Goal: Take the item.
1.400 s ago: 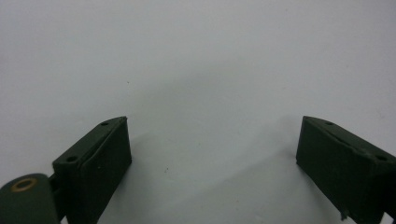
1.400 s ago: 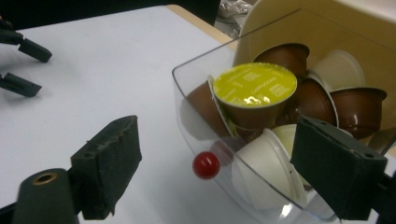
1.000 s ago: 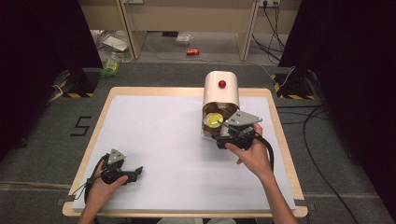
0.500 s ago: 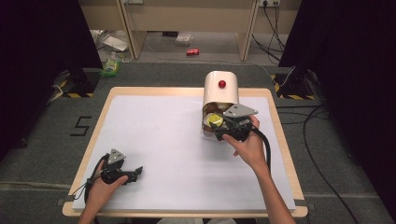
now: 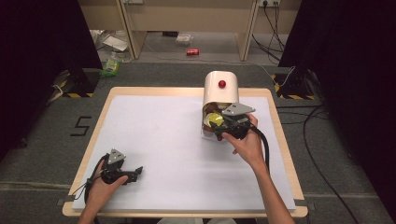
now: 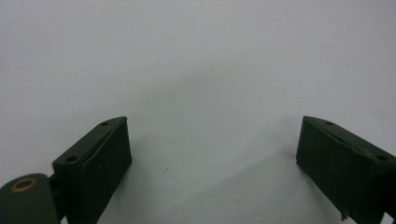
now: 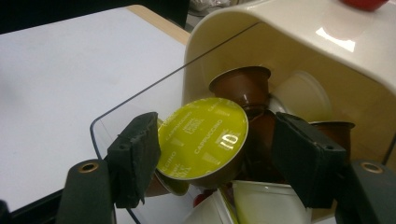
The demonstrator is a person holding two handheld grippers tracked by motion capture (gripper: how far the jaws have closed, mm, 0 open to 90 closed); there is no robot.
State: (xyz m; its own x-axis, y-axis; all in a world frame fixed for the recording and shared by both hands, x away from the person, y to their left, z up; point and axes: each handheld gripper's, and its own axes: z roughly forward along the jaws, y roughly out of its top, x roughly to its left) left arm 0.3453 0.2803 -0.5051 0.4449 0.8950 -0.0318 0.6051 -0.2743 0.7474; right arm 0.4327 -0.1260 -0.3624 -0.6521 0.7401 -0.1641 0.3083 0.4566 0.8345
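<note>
A: From above?
B: The right gripper (image 5: pixel 223 128) reaches into the mouth of the cream dispenser (image 5: pixel 221 88) lying on the white surface (image 5: pixel 168 140); the left gripper (image 5: pixel 133 173) rests near the front edge.

A: Left gripper view?
B: Fingers (image 6: pixel 100 158) spread wide, released, above bare surface.

A: Right gripper view?
B: Fingers (image 7: pixel 135 156) have just been closing around the green-lidded capsule (image 7: pixel 203 137) in the dispenser's mouth; the far finger is not yet touching.

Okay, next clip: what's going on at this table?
A person holds a gripper in each hand at a white-topped table. The right gripper reaches into the open front of a cream plastic capsule dispenser with a red knob. Its jaws have just been closing around a brown coffee capsule with a yellow-green foil lid; the left pad touches its rim, the right pad is still apart. The left gripper rests open over bare table.
</note>
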